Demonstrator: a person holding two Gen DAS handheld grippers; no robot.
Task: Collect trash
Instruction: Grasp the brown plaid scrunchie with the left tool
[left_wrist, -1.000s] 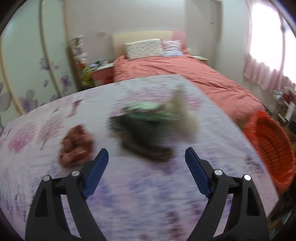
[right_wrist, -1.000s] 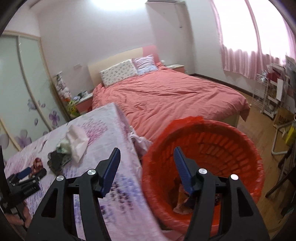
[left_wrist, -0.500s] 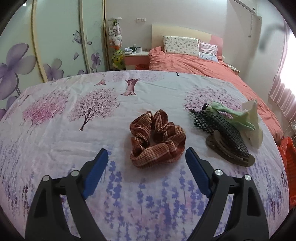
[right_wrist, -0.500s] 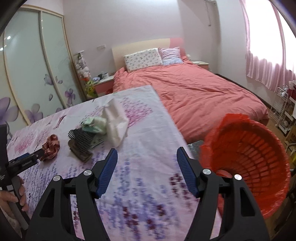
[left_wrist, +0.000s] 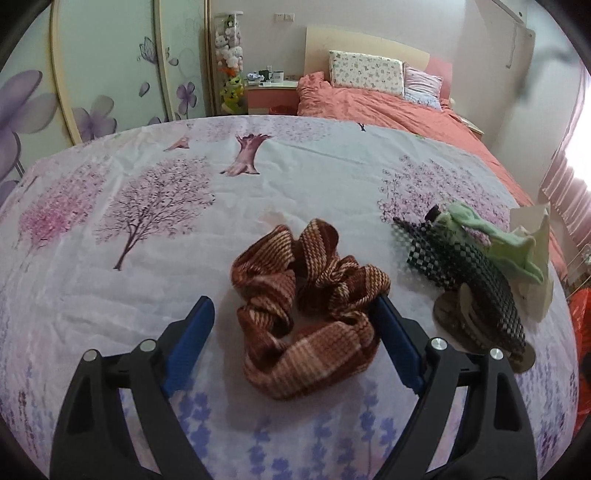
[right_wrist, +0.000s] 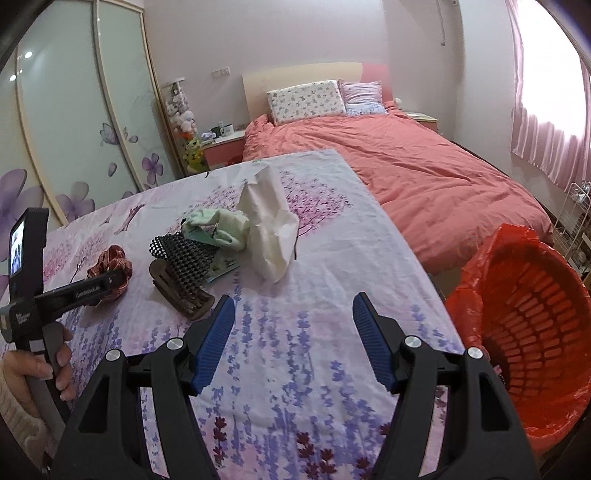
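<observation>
A brown plaid scrunchie lies on the floral tablecloth. My left gripper is open, its blue fingers on either side of the scrunchie, the right finger touching it. To the right lie a black checkered mesh on a brown comb, a green cloth and a cream paper bag. In the right wrist view my right gripper is open and empty above the cloth, with the bag, mesh and scrunchie ahead left, and the red basket at right.
The left gripper's body and the hand holding it show at the left edge. A bed with a coral cover stands behind the table. Sliding wardrobe doors line the left wall. The table edge runs beside the basket.
My left gripper has moved forward, so the scrunchie now lies between its fingers. My right gripper swung left from the basket toward the table.
</observation>
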